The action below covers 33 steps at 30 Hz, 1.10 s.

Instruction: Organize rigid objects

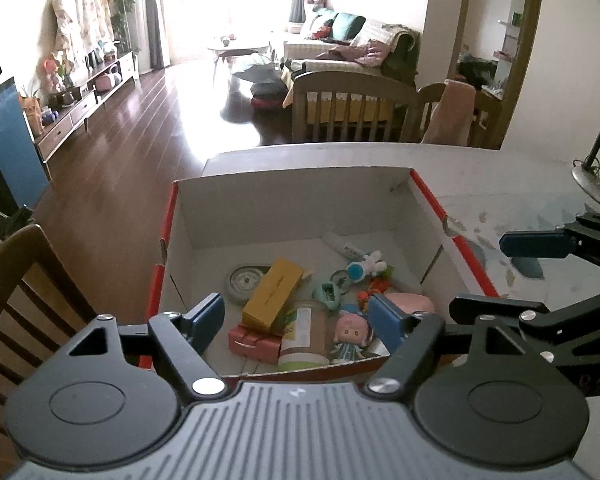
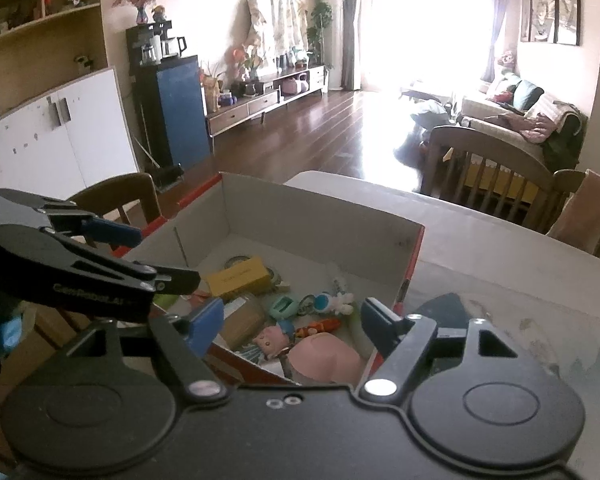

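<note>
A cardboard box (image 1: 292, 178) with red outer walls and a white inside stands on the white table (image 1: 500, 168). In it lie a yellow carton (image 1: 274, 294), a clear jar with a green lid (image 1: 304, 336), a small doll (image 1: 350, 336), a pink item (image 1: 412, 304), a red block (image 1: 252, 344), a grey disc (image 1: 242, 282) and an astronaut toy (image 1: 366, 266). My left gripper (image 1: 296, 316) hangs open above the box's near wall, holding nothing. My right gripper (image 2: 292, 322) is open over the box's (image 2: 320, 208) near right corner, above the doll (image 2: 270, 340) and pink item (image 2: 324, 356).
The two grippers are side by side: the right gripper (image 1: 508, 274) shows at the left wrist view's right edge, the left gripper (image 2: 148, 256) at the right wrist view's left. A wooden chair (image 1: 20, 280) stands left of the table. A desk lamp (image 1: 592, 160) is at far right.
</note>
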Available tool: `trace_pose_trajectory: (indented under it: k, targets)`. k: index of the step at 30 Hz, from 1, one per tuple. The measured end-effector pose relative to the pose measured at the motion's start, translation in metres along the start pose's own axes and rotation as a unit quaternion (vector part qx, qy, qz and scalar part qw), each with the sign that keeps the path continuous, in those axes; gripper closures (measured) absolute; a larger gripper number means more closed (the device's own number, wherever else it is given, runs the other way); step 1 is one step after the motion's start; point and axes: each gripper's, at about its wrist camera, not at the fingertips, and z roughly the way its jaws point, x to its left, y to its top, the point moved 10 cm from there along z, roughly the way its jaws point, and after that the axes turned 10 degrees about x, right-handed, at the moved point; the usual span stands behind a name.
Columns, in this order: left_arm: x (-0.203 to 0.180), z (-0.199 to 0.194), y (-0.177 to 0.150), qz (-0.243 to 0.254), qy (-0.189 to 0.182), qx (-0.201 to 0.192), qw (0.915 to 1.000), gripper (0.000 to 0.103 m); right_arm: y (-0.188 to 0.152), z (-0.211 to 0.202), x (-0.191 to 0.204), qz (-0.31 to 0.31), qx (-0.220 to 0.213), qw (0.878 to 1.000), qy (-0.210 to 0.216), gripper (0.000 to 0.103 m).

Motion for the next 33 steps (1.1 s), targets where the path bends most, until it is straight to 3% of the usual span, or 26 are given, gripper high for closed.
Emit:
trace_pose_trajectory:
  k: [8,11,18,21,33]
  targets:
    - [-0.002,-0.02,-0.002,-0.007,-0.002,-0.02,0.9998,0.024,0.0,-0.021,0.005,0.015,-0.033,0.999,0.018,0.016]
    - [-0.003,-0.028,-0.004,-0.007,0.0,-0.03,0.9995,0.018,0.0,-0.029,0.007,0.022,-0.043,0.998,0.026,0.011]
    - [-0.004,-0.039,-0.007,-0.019,0.005,-0.046,0.9988,0.014,-0.001,-0.043,0.002,0.036,-0.067,0.997,0.029,0.001]
    - [-0.005,-0.044,-0.008,-0.024,0.004,-0.055,0.9982,0.0,0.0,-0.048,0.0,0.046,-0.074,0.996,0.029,0.0]
    - [-0.012,-0.064,-0.011,-0.039,-0.004,-0.079,0.9961,0.0,-0.008,-0.068,0.006,0.052,-0.087,0.995,0.019,0.0]
